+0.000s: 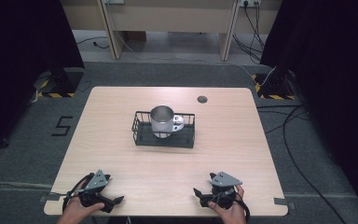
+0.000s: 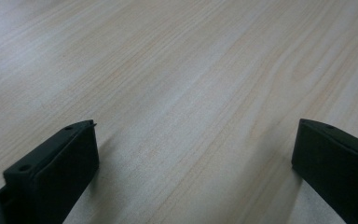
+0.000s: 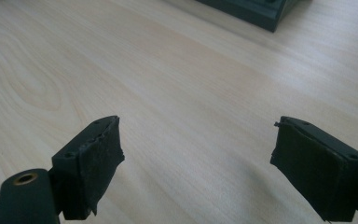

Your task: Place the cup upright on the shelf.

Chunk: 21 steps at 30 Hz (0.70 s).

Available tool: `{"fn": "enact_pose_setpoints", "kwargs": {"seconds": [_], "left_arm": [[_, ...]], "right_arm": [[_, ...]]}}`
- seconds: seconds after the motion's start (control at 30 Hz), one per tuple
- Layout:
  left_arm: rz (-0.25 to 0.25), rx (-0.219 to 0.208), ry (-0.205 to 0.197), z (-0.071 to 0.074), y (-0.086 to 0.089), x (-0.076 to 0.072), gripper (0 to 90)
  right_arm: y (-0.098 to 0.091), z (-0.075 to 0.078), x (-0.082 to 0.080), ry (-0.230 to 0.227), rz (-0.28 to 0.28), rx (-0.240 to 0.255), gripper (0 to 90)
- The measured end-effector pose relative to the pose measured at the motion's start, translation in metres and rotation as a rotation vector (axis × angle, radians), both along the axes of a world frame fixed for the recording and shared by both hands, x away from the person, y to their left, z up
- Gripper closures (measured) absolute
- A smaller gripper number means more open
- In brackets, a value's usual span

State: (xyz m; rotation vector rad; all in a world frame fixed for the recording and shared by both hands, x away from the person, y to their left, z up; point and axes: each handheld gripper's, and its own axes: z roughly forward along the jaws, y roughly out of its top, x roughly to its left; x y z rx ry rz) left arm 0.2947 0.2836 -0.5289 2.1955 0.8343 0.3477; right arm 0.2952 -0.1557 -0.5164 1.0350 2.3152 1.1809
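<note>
While caged, mug (image 1: 161, 120) inside basket (image 1: 142, 135)

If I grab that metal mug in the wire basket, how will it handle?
The metal mug looks rigid and probably light, being thin shiny steel. Its smooth wall may slip between flat pads. It stands upright in the wire basket, so lifting straight up seems safest.
</note>
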Motion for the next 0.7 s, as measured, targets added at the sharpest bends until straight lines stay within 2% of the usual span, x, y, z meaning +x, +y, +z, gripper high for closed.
{"fn": "enact_pose_setpoints", "kwargs": {"seconds": [0.2, 0.23, 0.37, 0.7], "left_arm": [[0.000, 0.000, 0.000, 0.000, 0.000, 0.000, 0.0], [0.000, 0.000, 0.000, 0.000, 0.000, 0.000, 0.0], [0.000, 0.000, 0.000, 0.000, 0.000, 0.000, 0.0], [0.001, -0.001, 0.000, 0.000, 0.000, 0.000, 0.0]], "right_arm": [[-0.001, -0.009, -0.002, 0.052, -0.013, -0.060, 14.6], [-0.002, -0.011, -0.003, 0.031, -0.011, -0.067, 14.5], [-0.002, -0.012, -0.005, 0.028, -0.017, -0.062, 14.1], [-0.005, -0.020, -0.014, -0.030, -0.042, -0.010, 12.6]]}}
